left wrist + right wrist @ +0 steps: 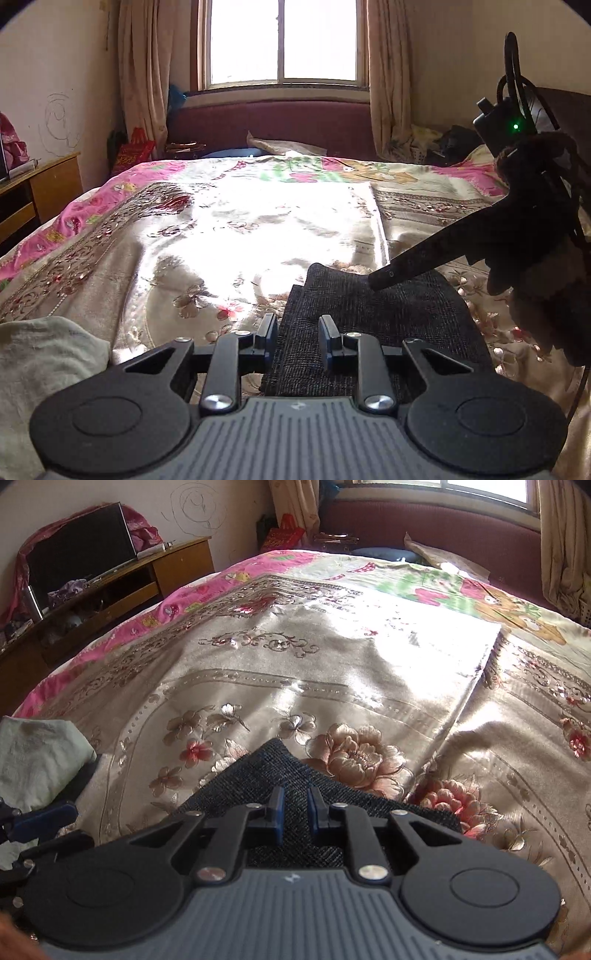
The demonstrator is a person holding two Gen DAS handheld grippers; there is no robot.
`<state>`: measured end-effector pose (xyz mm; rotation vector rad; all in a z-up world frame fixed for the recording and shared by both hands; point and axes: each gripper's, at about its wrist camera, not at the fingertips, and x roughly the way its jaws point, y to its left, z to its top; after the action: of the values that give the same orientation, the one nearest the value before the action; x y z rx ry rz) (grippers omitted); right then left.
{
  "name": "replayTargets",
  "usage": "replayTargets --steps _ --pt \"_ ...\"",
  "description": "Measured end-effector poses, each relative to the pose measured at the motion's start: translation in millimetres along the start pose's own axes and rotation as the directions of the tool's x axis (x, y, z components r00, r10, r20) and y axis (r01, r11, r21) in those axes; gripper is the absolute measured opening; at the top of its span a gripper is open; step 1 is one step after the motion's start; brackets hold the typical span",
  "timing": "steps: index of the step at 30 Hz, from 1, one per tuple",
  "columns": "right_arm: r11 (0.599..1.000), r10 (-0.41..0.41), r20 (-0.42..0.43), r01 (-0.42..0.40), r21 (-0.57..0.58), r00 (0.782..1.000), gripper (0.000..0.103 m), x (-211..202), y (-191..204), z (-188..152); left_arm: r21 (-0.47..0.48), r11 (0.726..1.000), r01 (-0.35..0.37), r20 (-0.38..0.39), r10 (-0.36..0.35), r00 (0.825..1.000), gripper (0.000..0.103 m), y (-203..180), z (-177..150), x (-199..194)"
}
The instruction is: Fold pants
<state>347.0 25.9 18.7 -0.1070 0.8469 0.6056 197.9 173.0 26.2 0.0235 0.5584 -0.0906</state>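
Note:
The dark grey pants (384, 314) lie folded into a compact stack on the floral bedspread (229, 236). My left gripper (298, 332) hovers over the stack's left edge with its jaws open and nothing between them. In the left wrist view my right gripper (380, 280) comes in from the right, its tip touching the far top of the pants. In the right wrist view the pants (258, 779) show as a dark corner under my right gripper (295, 805), whose jaws stand slightly apart and hold nothing. My left gripper's blue finger (44, 821) shows at the far left.
A pale crumpled cloth (44, 354) lies at the bed's near left, also in the right wrist view (37, 757). A wooden TV stand (110, 579) stands left of the bed. A maroon headboard (273, 122) and window are beyond.

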Motion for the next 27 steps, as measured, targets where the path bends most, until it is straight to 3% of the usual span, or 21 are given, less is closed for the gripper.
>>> replayTargets --steps 4,9,27 --pt "0.998 0.002 -0.043 0.001 0.064 0.999 0.016 16 -3 -12 0.103 0.994 0.026 -0.093 -0.016 0.996 0.039 -16 -3 38" --pt "0.997 -0.025 -0.044 0.028 0.076 0.999 0.014 20 -4 -21 0.146 0.989 0.03 -0.18 -0.003 0.984 0.039 -16 -9 60" --pt "0.987 -0.064 -0.097 0.078 0.142 0.993 0.014 -6 -33 -36 0.189 0.982 0.013 -0.26 0.038 0.965 0.041 -25 7 72"
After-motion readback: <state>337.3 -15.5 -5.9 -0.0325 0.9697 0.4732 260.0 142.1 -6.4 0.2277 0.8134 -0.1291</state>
